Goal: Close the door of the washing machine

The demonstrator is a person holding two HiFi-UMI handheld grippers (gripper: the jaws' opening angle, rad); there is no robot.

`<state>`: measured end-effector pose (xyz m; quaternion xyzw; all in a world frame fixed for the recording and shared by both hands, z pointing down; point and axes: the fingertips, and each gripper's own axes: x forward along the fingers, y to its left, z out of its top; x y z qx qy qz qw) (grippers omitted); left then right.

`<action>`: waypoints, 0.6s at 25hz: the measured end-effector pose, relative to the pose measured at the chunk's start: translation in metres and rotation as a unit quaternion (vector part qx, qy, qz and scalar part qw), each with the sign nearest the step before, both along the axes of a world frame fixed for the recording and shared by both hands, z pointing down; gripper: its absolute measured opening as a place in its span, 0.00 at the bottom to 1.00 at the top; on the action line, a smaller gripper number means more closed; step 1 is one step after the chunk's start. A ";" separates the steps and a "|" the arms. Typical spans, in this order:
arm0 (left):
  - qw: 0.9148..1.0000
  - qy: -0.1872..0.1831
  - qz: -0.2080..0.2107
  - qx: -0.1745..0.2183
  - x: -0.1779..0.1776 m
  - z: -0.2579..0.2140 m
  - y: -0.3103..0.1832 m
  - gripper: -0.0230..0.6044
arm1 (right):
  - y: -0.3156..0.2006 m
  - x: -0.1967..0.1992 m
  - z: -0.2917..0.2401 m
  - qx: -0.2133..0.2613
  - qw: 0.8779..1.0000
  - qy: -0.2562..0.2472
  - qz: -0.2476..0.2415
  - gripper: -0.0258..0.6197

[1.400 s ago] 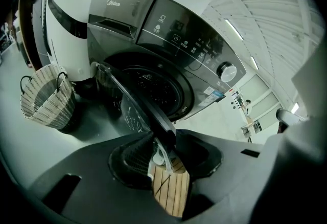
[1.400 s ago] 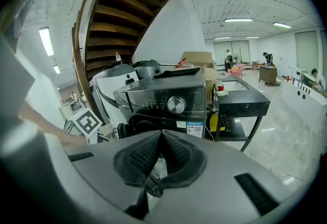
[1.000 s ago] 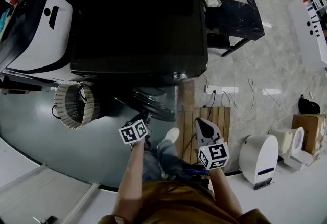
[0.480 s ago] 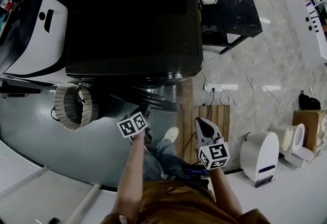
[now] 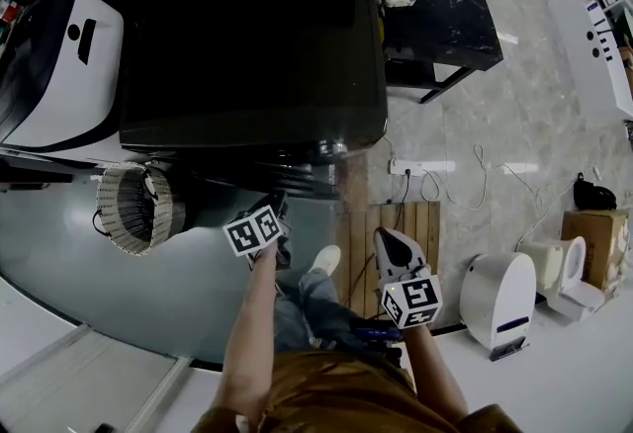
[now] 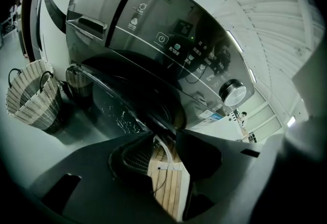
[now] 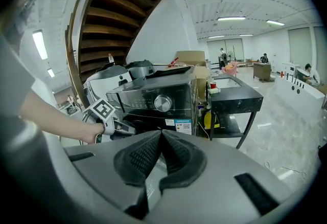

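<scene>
The black washing machine (image 5: 247,36) fills the middle of the head view. Its round dark door (image 5: 287,186) hangs partly open, low at the front. In the left gripper view the door (image 6: 127,100) curves under the control panel and the silver knob (image 6: 234,92). My left gripper (image 5: 281,207) reaches to the door's edge; its jaws (image 6: 166,141) stand open with only floor showing between them, and I cannot tell if they touch the door. My right gripper (image 5: 388,235) hangs back over the floor, pads together (image 7: 160,133), holding nothing.
A woven basket (image 5: 134,209) stands left of the door. A wooden pallet (image 5: 401,223) and a power strip with cables (image 5: 410,167) lie to the right. A black table (image 5: 435,16) sits beside the machine. White appliances (image 5: 499,298) stand at the far right.
My left gripper has moved toward the machine, and the door has swung closer to the machine's front. The right gripper has stayed put.
</scene>
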<state>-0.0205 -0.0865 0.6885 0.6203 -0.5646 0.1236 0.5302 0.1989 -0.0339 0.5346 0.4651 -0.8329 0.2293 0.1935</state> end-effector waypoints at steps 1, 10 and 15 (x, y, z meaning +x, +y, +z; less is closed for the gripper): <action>1.000 0.001 0.001 0.001 0.000 0.000 -0.002 0.29 | 0.000 -0.001 0.000 0.000 1.000 0.000 -0.001 0.06; 1.000 0.006 0.001 0.009 0.001 0.000 -0.015 0.28 | 0.005 0.000 0.003 -0.004 1.000 0.007 -0.007 0.06; 1.000 0.005 0.000 0.013 0.000 0.000 -0.024 0.28 | 0.006 0.001 0.003 -0.005 1.000 0.009 -0.005 0.06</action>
